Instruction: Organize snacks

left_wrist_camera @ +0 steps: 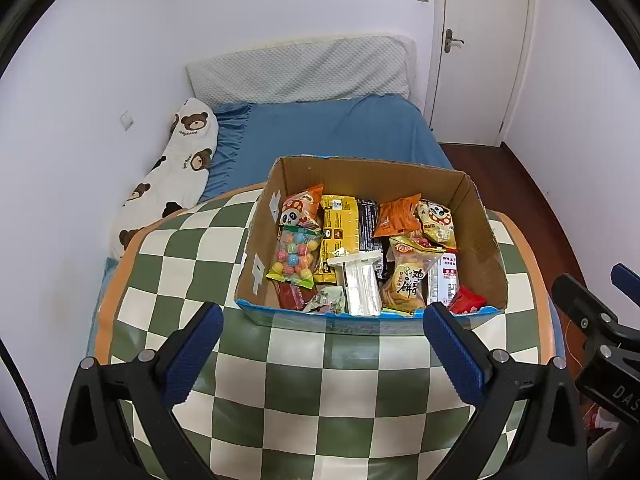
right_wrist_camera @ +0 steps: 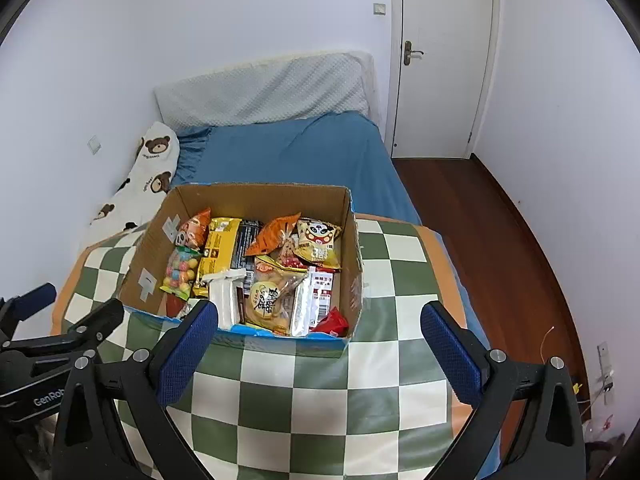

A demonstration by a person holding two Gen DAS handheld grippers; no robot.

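— Snacks, a whole cardboard box (left_wrist_camera: 478,240) of them, sitting on that green-and-white checked cloth (left_wrist_camera: 304,392) at the foot of the bed (left_wrist_camera: 340,128).

— Where are the claws, from where you stand?

— Both on the near side of the box, over the cloth, not touching anything. The left gripper (left_wrist_camera: 322,330) has its blue-padded fingers spread wide, and the box's front edge sits just beyond the tips, roughly centred between them. The right gripper (right_wrist_camera: 318,330) is spread just as wide, empty too, but the box lies off toward its left finger, with bare checks ahead of the other one.

— What's in the box?

— Packed fairly full. A clear bag of coloured candy balls (left_wrist_camera: 294,258) along the left wall, an orange packet with a panda face (left_wrist_camera: 300,210) behind it, a long yellow packet (left_wrist_camera: 340,232) next to those. A white plastic piece (left_wrist_camera: 360,284) stands near the middle front (can't say what it is). To the right of it a clear pack of round crackers (left_wrist_camera: 406,284), a small red packet (left_wrist_camera: 468,300) in the front right corner, and a yellow panda pack (left_wrist_camera: 438,222) further back.

— The two grippers, close together?

— Side by side; each shows at the edge of the other's view. Behind it all there's a bear-print pillow (left_wrist_camera: 180,172) against the wall and a closed white door (left_wrist_camera: 484,44)
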